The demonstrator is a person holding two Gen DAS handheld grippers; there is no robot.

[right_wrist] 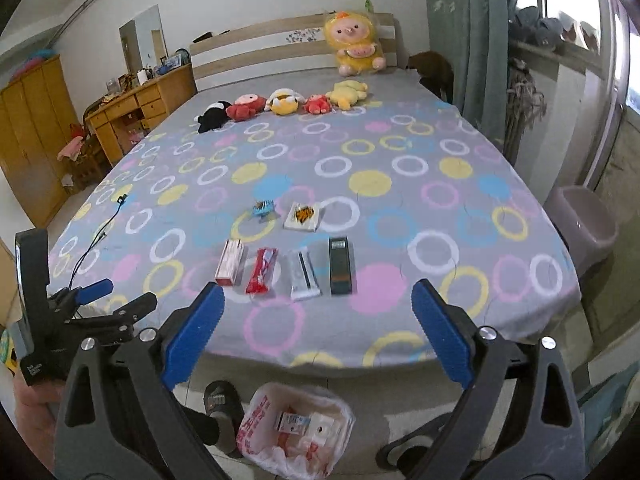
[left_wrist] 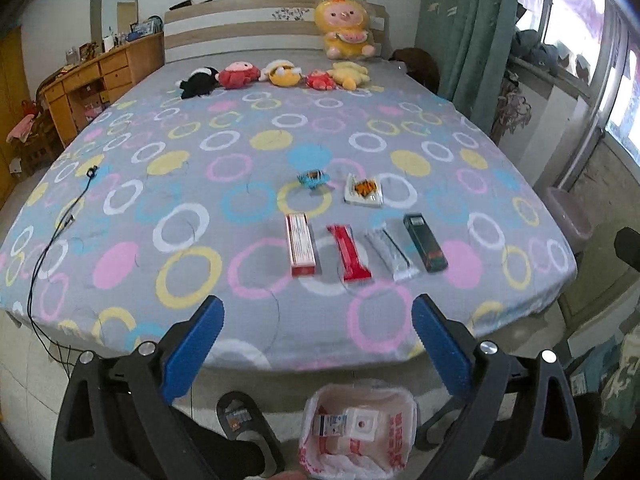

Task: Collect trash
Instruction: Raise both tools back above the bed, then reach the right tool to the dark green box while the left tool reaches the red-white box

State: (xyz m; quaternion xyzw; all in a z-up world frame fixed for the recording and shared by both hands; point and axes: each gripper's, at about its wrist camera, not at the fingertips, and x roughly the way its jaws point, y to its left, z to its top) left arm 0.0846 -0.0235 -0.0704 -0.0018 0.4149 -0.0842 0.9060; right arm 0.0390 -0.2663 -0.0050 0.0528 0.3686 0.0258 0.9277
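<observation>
Trash lies in a row near the bed's front edge: a red-white box (left_wrist: 301,245) (right_wrist: 229,267), a red wrapper (left_wrist: 349,252) (right_wrist: 262,270), a silver wrapper (left_wrist: 393,254) (right_wrist: 304,275) and a dark box (left_wrist: 425,242) (right_wrist: 341,266). Behind them lie a blue crumpled wrapper (left_wrist: 313,178) (right_wrist: 263,208) and a white packet with orange print (left_wrist: 364,191) (right_wrist: 303,216). A bin with a white bag (left_wrist: 357,428) (right_wrist: 296,428) stands on the floor below and holds some trash. My left gripper (left_wrist: 318,346) and right gripper (right_wrist: 318,340) are both open and empty, over the bed's front edge. The left gripper also shows in the right wrist view (right_wrist: 116,300).
Several plush toys (left_wrist: 276,74) lie at the head of the bed, with a large yellow one (left_wrist: 344,26) against the headboard. A black cable (left_wrist: 60,224) runs over the bed's left side. A wooden desk (left_wrist: 96,76) stands left. A lilac bin (right_wrist: 586,228) stands right. A slipper (right_wrist: 218,400) is beside the bag.
</observation>
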